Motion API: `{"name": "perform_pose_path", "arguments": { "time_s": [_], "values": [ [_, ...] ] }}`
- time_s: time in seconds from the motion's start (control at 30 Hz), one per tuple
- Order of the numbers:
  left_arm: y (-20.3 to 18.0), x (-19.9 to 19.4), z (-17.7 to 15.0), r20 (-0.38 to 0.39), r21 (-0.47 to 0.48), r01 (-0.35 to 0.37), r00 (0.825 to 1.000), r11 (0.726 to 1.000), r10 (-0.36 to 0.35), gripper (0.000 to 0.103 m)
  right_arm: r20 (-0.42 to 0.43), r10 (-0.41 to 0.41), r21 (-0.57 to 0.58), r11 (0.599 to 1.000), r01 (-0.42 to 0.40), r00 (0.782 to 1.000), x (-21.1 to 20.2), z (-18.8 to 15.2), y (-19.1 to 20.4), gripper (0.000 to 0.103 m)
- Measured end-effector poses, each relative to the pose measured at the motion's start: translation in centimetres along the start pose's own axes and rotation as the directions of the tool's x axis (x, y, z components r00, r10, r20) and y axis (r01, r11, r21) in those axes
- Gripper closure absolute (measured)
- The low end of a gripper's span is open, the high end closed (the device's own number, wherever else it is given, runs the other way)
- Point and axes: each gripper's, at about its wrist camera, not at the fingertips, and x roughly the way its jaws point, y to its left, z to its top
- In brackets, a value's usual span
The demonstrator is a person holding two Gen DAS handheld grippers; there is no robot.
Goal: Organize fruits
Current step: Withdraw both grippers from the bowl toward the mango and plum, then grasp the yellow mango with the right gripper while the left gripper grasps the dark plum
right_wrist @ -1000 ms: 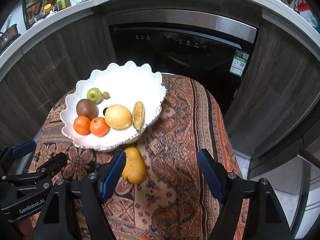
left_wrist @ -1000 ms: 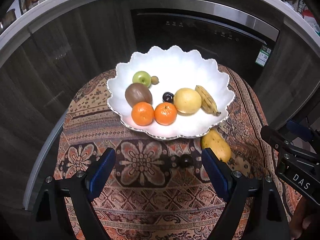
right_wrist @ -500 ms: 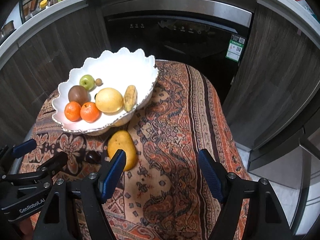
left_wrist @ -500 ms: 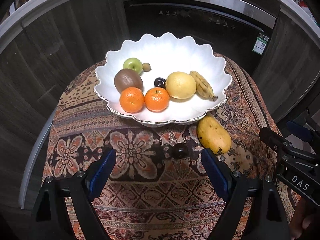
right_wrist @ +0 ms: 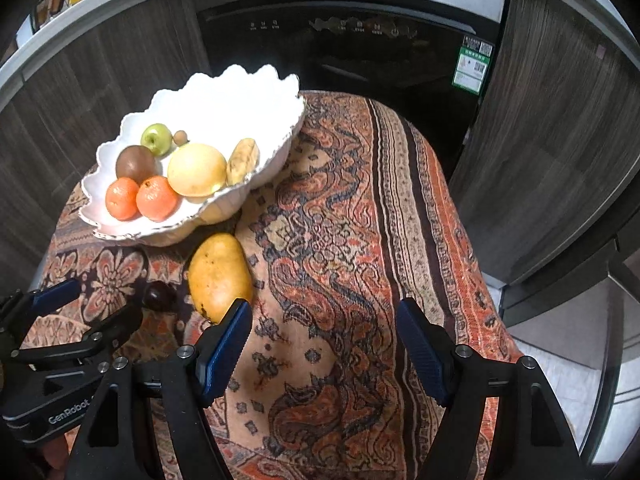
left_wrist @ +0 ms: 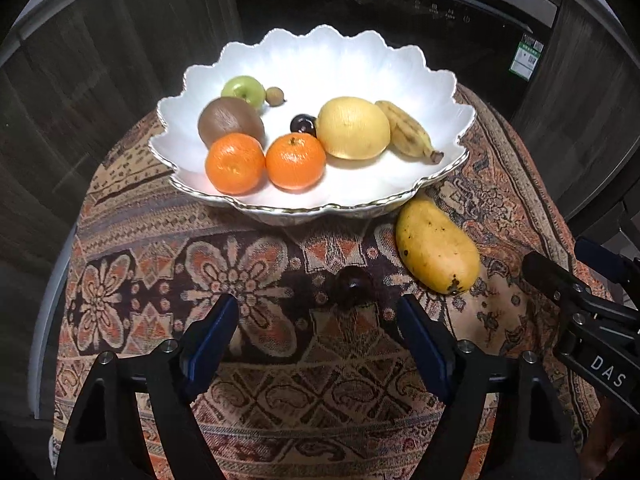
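Looking along the left tool: jaws well apart, nothing between the pads, though they have just been closing a little. A dark plum lies on the patterned cloth over the tabletop, just beyond and between the fingertips; my guess is that the narrowing suits so small a fruit. A mango lies to the right, its far end tucked against the white scalloped bowl. The bowl holds two oranges, a kiwi, a green apple, a yellow citrus, a banana and a second dark plum, so the two loose fruits look like the remaining work. The other tool shows at the right edge.

Right tool view: right tool wide and empty, its left pad just over the mango's near end, probably lining up on it. Only here does the bare right stretch of cloth show, with no stray fruit on it. The bowl's inner plum is hidden behind the citrus.
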Motion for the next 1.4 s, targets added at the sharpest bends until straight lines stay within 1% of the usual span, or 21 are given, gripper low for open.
{"name": "perform_pose_path", "arguments": {
  "time_s": [0.17, 0.4, 0.5, 0.6, 0.7, 0.77, 0.93, 1.2, 1.4],
  "values": [
    [-0.4, 1.4, 0.3, -0.006, 0.008, 0.001, 1.0, 1.0, -0.001, 0.024, -0.014, 0.01, 0.01, 1.0, -0.009, 1.0, 1.0, -0.2, -0.1, 0.028],
    [-1.0, 3.1, 0.6, -0.023, 0.029, 0.001, 1.0, 1.0, -0.001, 0.036, -0.024, 0.025, 0.022, 0.999, -0.024, 0.999, 2.3, -0.5, -0.2, 0.028],
    [-1.3, 3.9, 0.6, -0.033, 0.043, 0.0, 0.999, 0.999, 0.002, 0.038, -0.03, 0.034, 0.027, 0.999, -0.033, 0.999, 2.6, -0.7, -0.4, 0.028],
    [-1.6, 4.5, 0.6, -0.039, 0.052, 0.004, 0.999, 0.999, -0.002, 0.043, -0.033, 0.04, 0.03, 0.999, -0.039, 0.999, 2.8, -0.8, -0.5, 0.028],
    [-1.8, 4.7, 0.8, -0.03, 0.059, 0.005, 1.0, 0.998, -0.003, 0.046, -0.037, 0.045, 0.036, 0.998, -0.044, 0.998, 3.1, -0.8, -0.6, 0.028],
    [-1.9, 4.7, 0.9, -0.029, 0.062, 0.014, 1.0, 0.998, -0.012, 0.052, -0.04, 0.048, 0.042, 0.998, -0.047, 0.998, 3.3, -0.8, -0.7, 0.028],
    [-2.3, 4.8, 1.0, -0.027, 0.076, 0.038, 0.999, 0.996, -0.036, 0.075, -0.038, 0.052, 0.056, 0.997, -0.05, 0.998, 3.3, -0.8, -1.1, 0.028],
    [-1.6, 3.5, 0.2, -0.03, 0.058, 0.039, 0.999, 0.998, -0.038, 0.076, -0.028, 0.046, 0.048, 0.998, -0.045, 0.999, 2.8, -0.7, -0.9, 0.028],
    [0.3, 1.8, -0.5, -0.014, 0.034, 0.025, 1.0, 0.999, -0.025, 0.076, -0.022, 0.046, 0.007, 0.999, -0.046, 0.999, 2.2, -0.6, 0.5, 0.028]
  ]
}}
